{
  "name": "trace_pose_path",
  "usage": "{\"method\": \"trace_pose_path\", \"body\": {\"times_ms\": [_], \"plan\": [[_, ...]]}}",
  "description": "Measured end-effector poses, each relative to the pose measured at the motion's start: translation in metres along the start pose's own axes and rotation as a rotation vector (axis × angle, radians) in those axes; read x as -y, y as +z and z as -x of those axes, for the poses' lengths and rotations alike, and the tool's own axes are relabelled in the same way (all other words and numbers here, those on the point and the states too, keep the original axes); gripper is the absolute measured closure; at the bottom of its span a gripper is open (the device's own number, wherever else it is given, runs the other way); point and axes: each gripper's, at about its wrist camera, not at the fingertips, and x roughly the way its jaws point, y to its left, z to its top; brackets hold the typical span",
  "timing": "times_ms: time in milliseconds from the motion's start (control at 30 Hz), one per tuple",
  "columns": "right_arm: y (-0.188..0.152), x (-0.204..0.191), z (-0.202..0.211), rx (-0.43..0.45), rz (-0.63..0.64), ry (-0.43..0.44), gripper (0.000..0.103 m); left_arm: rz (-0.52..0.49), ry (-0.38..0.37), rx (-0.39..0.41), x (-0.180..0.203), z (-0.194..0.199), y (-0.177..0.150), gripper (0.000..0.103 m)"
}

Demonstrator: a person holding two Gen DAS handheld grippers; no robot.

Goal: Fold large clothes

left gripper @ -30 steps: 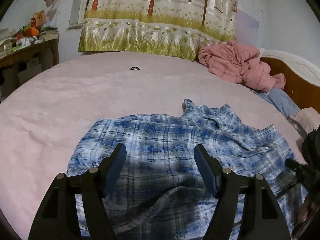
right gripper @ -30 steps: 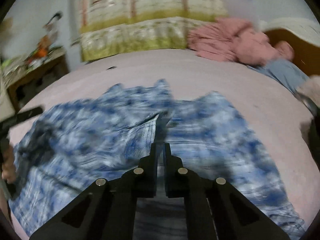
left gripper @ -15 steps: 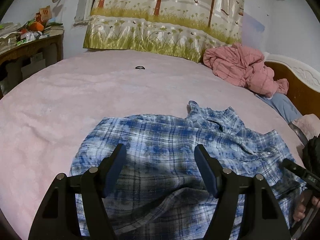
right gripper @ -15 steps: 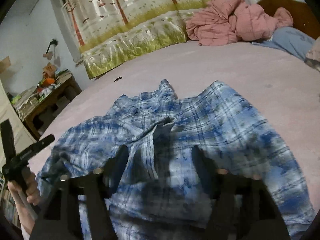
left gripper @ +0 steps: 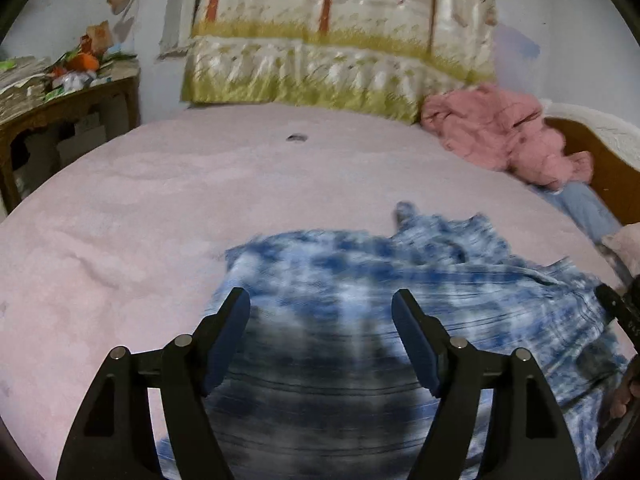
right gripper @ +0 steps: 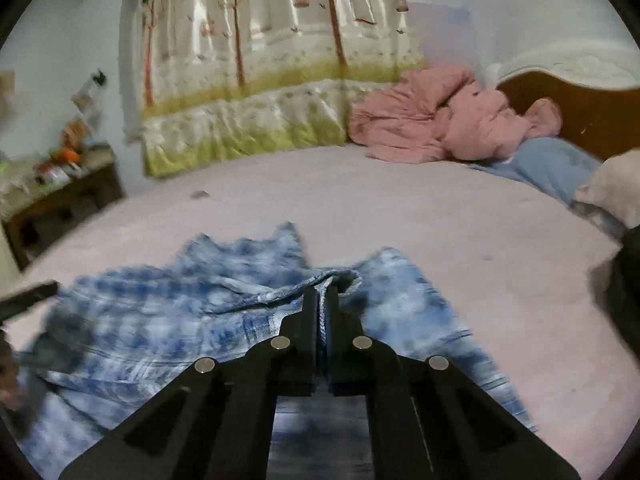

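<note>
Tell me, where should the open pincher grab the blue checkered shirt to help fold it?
Probably the shirt's near-left edge, where the cloth meets the pink bedspread. The left gripper hangs open above the flat middle, which offers no fold to pinch. Coming in low from the left would slip one finger under that edge. The right gripper is shut on a raised ridge already.

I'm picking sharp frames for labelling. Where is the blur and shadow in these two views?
Left wrist view: the plaid shirt is motion-smeared, with dark shadow between the open left gripper fingers. Right wrist view: shirt and left edge smeared, curtain fairly sharp; right gripper pinches a shirt edge.
</note>
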Motion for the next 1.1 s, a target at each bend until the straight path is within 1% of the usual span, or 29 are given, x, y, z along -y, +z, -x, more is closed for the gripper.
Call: {"method": "trace_pose_path", "body": {"times_ms": [33,100,167,233,300,333,400,433,467,500,533,567,600,633,667,700,733,767,800,833,900,933,967,1000,1100], "plan": [[-0.001,0.006,-0.009,-0.054,-0.022,-0.002,0.100,0.000,0.032,-0.029,-0.002,-0.007,-0.001,0.031],[-0.003,0.015,-0.023,-0.130,-0.077,0.022,0.100,-0.001,0.096,-0.095,-0.006,-0.023,-0.005,0.031],[-0.003,0.026,-0.027,-0.151,-0.128,0.032,0.100,0.008,0.130,-0.150,-0.011,-0.039,-0.009,0.031],[-0.002,0.028,-0.024,-0.139,-0.132,0.017,0.100,0.018,0.146,-0.188,-0.014,-0.050,-0.013,0.031],[-0.001,0.025,-0.018,-0.122,-0.095,0.004,0.101,0.001,0.174,-0.200,-0.015,-0.058,-0.016,0.030],[-0.001,0.023,-0.016,-0.117,-0.075,-0.001,0.101,0.009,0.181,-0.216,-0.017,-0.062,-0.017,0.029],[-0.005,0.027,-0.022,-0.162,-0.072,0.004,0.101,0.029,0.171,-0.220,-0.020,-0.063,-0.018,0.029],[-0.011,0.033,-0.028,-0.217,-0.084,0.004,0.101,0.033,0.169,-0.210,-0.021,-0.060,-0.017,0.029],[-0.012,0.038,-0.032,-0.252,-0.101,0.000,0.101,0.031,0.169,-0.198,-0.020,-0.057,-0.017,0.030],[-0.014,0.040,-0.033,-0.264,-0.113,-0.005,0.101,0.025,0.161,-0.185,-0.019,-0.055,-0.015,0.031],[-0.015,0.044,-0.031,-0.266,-0.123,-0.017,0.100,0.016,0.136,-0.156,-0.017,-0.049,-0.013,0.031],[-0.014,0.047,-0.026,-0.255,-0.127,-0.026,0.096,0.008,0.088,-0.112,-0.015,-0.040,-0.011,0.031],[-0.015,0.049,-0.021,-0.243,-0.131,-0.030,0.095,0.006,0.037,-0.065,-0.013,-0.026,-0.007,0.031],[-0.015,0.050,-0.014,-0.227,-0.136,-0.024,0.091,-0.001,-0.002,-0.007,-0.010,-0.011,-0.004,0.031],[-0.016,0.050,-0.007,-0.214,-0.135,-0.010,0.084,-0.022,-0.038,0.080,-0.005,0.011,-0.001,0.028],[-0.017,0.050,0.001,-0.195,-0.133,0.009,0.079,-0.043,-0.057,0.150,-0.001,0.029,0.000,0.021],[-0.016,0.049,0.011,-0.162,-0.124,0.032,0.064,-0.068,-0.068,0.226,0.003,0.049,-0.001,0.018],[-0.016,0.047,0.023,-0.120,-0.110,0.047,0.044,-0.091,-0.074,0.283,0.008,0.063,-0.003,0.016],[-0.017,0.046,0.034,-0.084,-0.098,0.050,0.037,-0.114,-0.081,0.320,0.012,0.075,-0.006,0.014],[-0.019,0.045,0.045,-0.053,-0.089,0.052,0.034,-0.134,-0.095,0.347,0.016,0.087,-0.012,0.013],[-0.025,0.043,0.071,0.009,-0.064,0.079,0.030,-0.141,-0.117,0.377,0.021,0.107,-0.027,0.001],[-0.031,0.041,0.085,0.036,-0.049,0.101,0.019,-0.129,-0.133,0.391,0.021,0.117,-0.036,0.000],[-0.037,0.039,0.096,0.056,-0.035,0.111,0.013,-0.117,-0.154,0.408,0.022,0.126,-0.044,0.000],[-0.043,0.037,0.107,0.077,-0.023,0.113,0.013,-0.109,-0.166,0.424,0.023,0.137,-0.053,0.000],[-0.061,0.031,0.138,0.096,-0.004,0.117,0.013,-0.105,-0.146,0.465,0.028,0.165,-0.078,0.000]]}}
